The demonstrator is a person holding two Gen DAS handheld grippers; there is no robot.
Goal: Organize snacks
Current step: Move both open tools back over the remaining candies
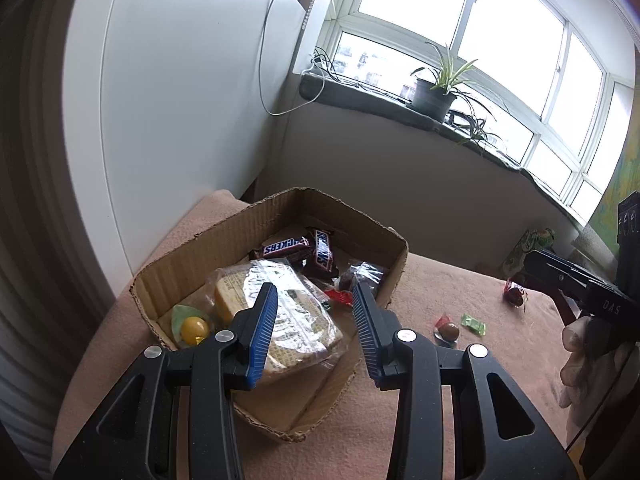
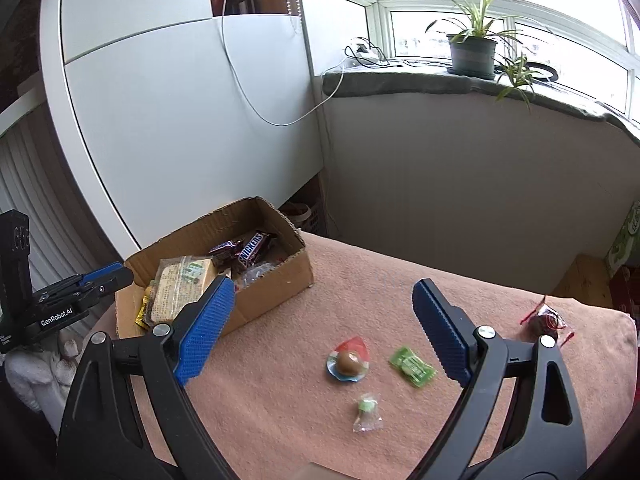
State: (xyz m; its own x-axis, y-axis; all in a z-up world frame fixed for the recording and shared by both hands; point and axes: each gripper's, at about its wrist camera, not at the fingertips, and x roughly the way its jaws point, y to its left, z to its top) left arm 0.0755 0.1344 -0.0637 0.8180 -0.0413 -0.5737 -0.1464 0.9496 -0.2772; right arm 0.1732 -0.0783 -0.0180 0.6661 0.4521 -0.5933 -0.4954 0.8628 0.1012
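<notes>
Pink blanket (image 2: 360, 280) — torn cardboard box (image 2: 272, 292) holding wrapped snacks (image 2: 250, 254).

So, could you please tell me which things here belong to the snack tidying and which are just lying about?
Job:
cardboard box
Snickers bars
wafer pack
brown sweet
green sweet
clear-wrapped sweet
red-wrapped sweet

Lying about:
potted plant
white cable
</notes>
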